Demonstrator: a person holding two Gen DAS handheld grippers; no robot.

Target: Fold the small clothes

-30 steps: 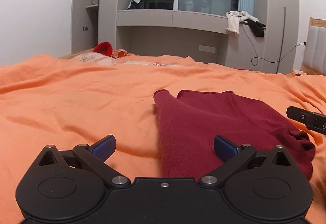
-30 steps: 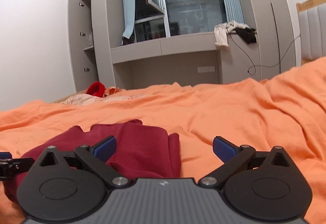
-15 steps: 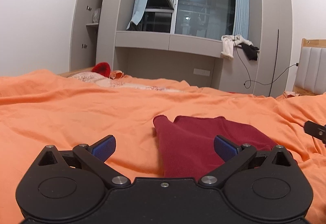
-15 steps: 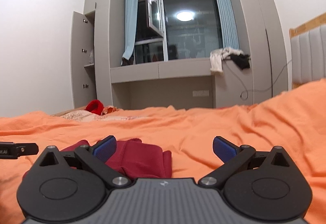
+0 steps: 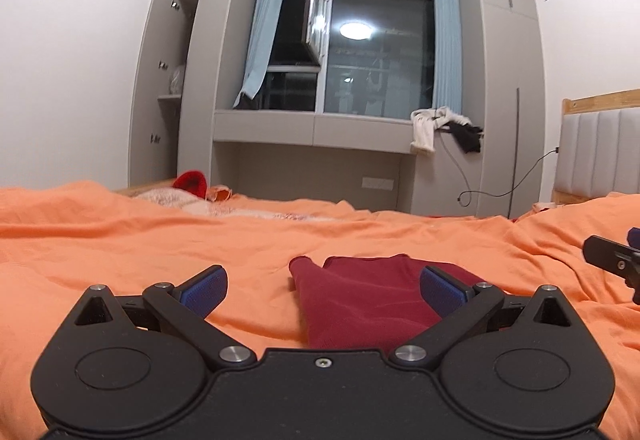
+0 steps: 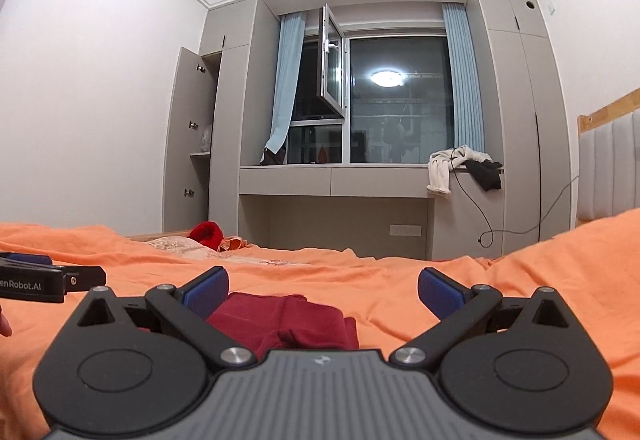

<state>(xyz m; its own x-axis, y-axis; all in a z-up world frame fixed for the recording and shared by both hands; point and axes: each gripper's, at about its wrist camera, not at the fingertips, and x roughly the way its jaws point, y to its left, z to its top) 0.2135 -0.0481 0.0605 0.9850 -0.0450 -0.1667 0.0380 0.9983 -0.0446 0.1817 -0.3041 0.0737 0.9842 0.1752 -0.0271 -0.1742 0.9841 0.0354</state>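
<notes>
I judge the dark red garment (image 5: 360, 300) folded; my left gripper (image 5: 322, 290) and right gripper (image 6: 323, 292) hold jaws apart, empty; next I'd fetch another

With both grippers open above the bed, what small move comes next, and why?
Probably lower the left gripper onto the near edge of the dark red knit garment. It lies flat on the orange bedsheet, and the right gripper holds nothing either.
</notes>
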